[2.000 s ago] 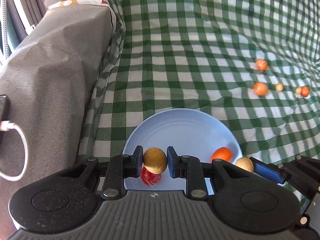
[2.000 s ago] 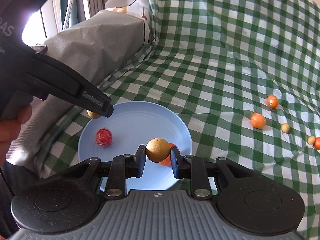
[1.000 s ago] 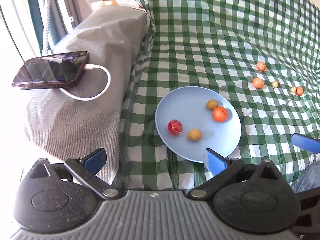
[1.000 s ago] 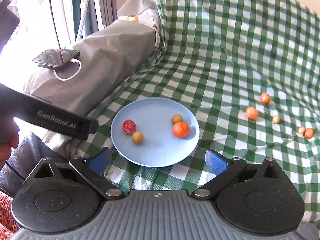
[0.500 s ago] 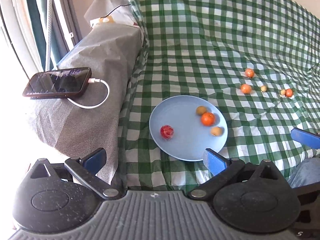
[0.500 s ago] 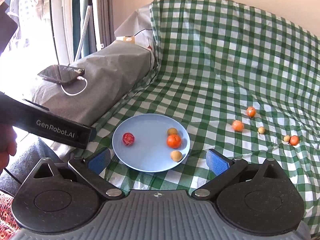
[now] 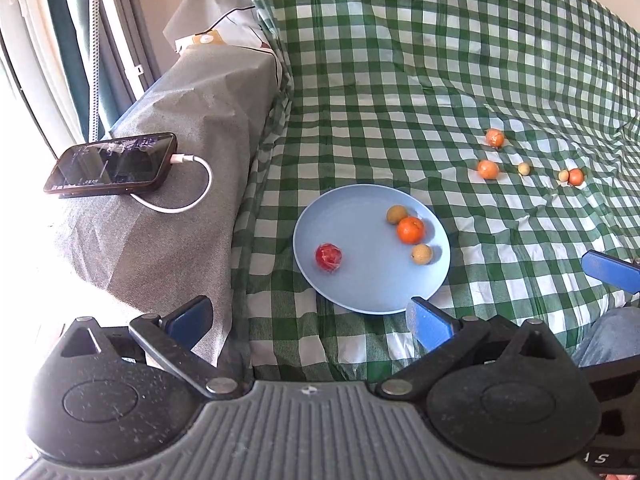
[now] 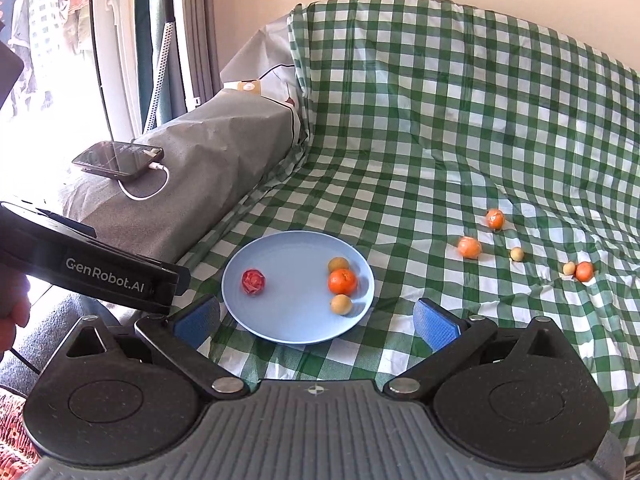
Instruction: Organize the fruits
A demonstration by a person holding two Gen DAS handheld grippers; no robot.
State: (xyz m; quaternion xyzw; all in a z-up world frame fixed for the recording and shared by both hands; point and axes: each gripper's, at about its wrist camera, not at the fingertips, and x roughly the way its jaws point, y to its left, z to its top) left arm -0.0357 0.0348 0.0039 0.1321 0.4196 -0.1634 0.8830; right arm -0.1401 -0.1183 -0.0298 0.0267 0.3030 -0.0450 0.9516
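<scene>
A light blue plate (image 7: pixel 360 284) (image 8: pixel 280 320) lies on the green checked cloth. It holds a red fruit (image 7: pixel 328 257) (image 8: pixel 253 281), an orange (image 7: pixel 410 230) (image 8: pixel 342 281) and two small tan fruits (image 7: pixel 422 254) (image 8: pixel 341 304). Several more oranges (image 7: pixel 488 169) (image 8: pixel 469 247) and small tan fruits (image 7: pixel 523 168) (image 8: pixel 517 254) lie on the cloth to the right. My left gripper (image 7: pixel 308 320) is open and empty, pulled back from the plate's near edge. My right gripper (image 8: pixel 316 322) is open and empty, also back from the plate.
A grey covered armrest (image 7: pixel 180 128) (image 8: pixel 208 168) stands left of the plate with a phone (image 7: pixel 112 169) (image 8: pixel 118 159) on a white charging cable. The left gripper's body (image 8: pixel 88 268) shows at the left of the right wrist view. A window and curtains are behind.
Both grippers let go of their tan fruits onto the plate, opened, and pulled back and up. One tan fruit rolled to the plate's right side.
</scene>
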